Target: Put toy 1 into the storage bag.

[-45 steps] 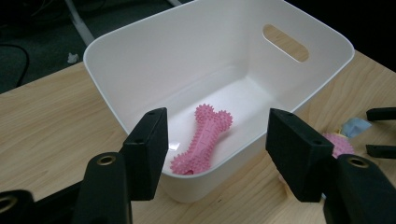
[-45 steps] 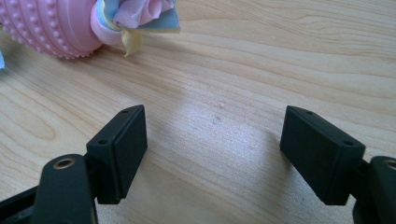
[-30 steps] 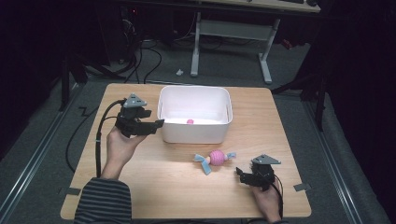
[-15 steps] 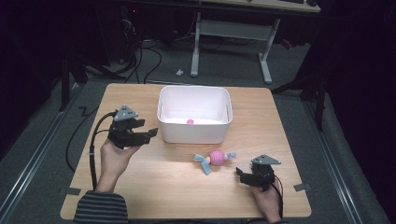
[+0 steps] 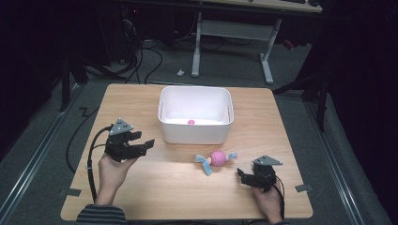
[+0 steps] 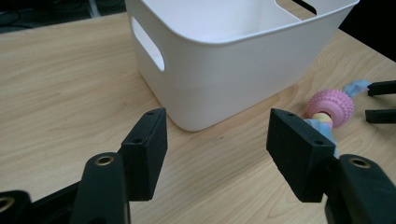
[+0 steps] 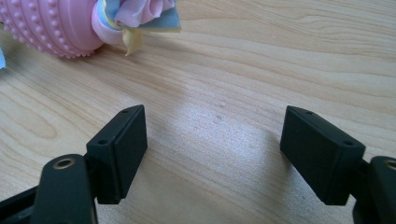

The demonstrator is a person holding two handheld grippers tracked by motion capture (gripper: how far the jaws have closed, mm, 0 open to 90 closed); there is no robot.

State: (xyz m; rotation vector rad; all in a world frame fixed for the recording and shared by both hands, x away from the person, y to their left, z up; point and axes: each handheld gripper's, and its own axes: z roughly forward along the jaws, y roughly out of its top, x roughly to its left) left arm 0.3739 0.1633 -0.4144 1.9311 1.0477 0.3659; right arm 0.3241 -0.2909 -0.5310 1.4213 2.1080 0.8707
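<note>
A white plastic bin [image 5: 195,114] stands at the table's middle back, with a small pink thing [image 5: 191,122] inside it. In front of the bin lies a pink knobbly ball toy with blue cloth ends [image 5: 216,159], which also shows as the toy [image 6: 329,107] and the toy [image 7: 51,23] in the two gripper views. My left gripper [image 5: 144,144] hovers low to the left of the bin, open, with nothing between its fingers [image 6: 145,156]. To the right of the toy and a little nearer the front edge, my right gripper [image 5: 241,175] rests low over the wood, open and empty.
The wooden table [image 5: 155,187] has bare room in front of the bin and along both sides. A black cable [image 5: 89,164] trails from the left gripper. A desk frame [image 5: 230,33] and cables stand on the dark floor behind.
My left gripper has moved down and toward the front left, away from the bin's left side. The right gripper, the toy and the bin have kept still.
</note>
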